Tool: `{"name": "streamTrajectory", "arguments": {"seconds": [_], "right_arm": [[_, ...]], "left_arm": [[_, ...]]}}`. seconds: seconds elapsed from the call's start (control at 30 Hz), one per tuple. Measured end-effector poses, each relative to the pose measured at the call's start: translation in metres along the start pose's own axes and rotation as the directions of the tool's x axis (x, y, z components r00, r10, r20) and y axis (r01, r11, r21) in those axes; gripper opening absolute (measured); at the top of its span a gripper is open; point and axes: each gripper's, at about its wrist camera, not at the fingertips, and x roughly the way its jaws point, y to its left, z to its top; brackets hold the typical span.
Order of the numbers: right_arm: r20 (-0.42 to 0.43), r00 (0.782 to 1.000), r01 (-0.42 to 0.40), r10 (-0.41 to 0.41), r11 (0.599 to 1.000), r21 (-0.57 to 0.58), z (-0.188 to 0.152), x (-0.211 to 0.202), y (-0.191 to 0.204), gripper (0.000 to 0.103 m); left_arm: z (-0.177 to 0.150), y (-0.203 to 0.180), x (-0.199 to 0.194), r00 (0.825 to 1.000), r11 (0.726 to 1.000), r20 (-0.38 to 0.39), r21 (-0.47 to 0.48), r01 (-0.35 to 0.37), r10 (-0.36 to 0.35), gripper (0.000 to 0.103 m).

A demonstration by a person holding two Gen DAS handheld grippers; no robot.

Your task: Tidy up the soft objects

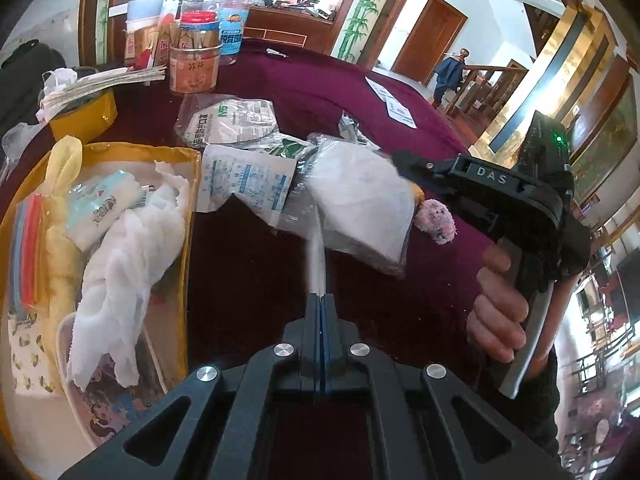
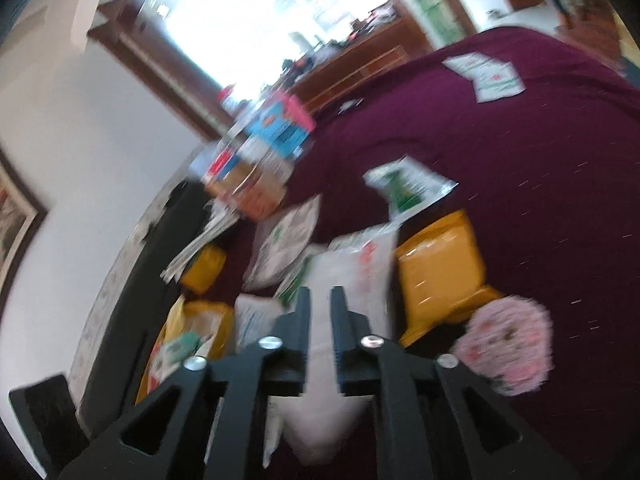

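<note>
My left gripper [image 1: 321, 295] is shut on the edge of a clear plastic bag with white soft stuff [image 1: 360, 196] and holds it above the maroon tablecloth [image 1: 256, 264]. My right gripper [image 2: 320, 294] grips the same white bag [image 2: 352, 276] from the other side; in the left wrist view it [image 1: 400, 162] sits at the bag's far right. A pink fluffy toy [image 1: 436, 222] hangs by the bag and shows in the right wrist view [image 2: 508, 346]. A yellow-rimmed box [image 1: 188, 216] at left holds a white cloth [image 1: 128, 264], a yellow towel and packets.
Mask packets [image 1: 232, 124] and a wipes pack [image 1: 248, 180] lie on the cloth behind the bag. Jars [image 1: 196, 60] and a yellow tub [image 1: 84, 112] stand at the back left. White cards [image 1: 392, 104] lie far right. A yellow container [image 2: 440, 268] sits beside the bag.
</note>
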Motion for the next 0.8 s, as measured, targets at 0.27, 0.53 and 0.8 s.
{"name": "streamTrajectory", "arguments": {"seconds": [0.27, 0.53, 0.8], "right_arm": [[-0.049, 0.998, 0.033, -0.035, 0.999, -0.041, -0.009, 0.011, 0.01, 0.025], [0.026, 0.997, 0.067, -0.068, 0.997, 0.03, -0.012, -0.026, -0.009, 0.069], [-0.087, 0.971, 0.228, -0.223, 0.972, 0.052, -0.019, 0.003, -0.022, 0.069]], "left_arm": [[0.001, 0.004, 0.001, 1.0, 1.0, -0.004, -0.007, -0.003, 0.003, 0.0], [0.003, 0.004, 0.003, 1.0, 1.0, -0.008, 0.001, -0.013, 0.013, 0.0], [0.002, 0.007, 0.004, 1.0, 1.0, -0.004, -0.008, 0.0, 0.0, 0.0]]}}
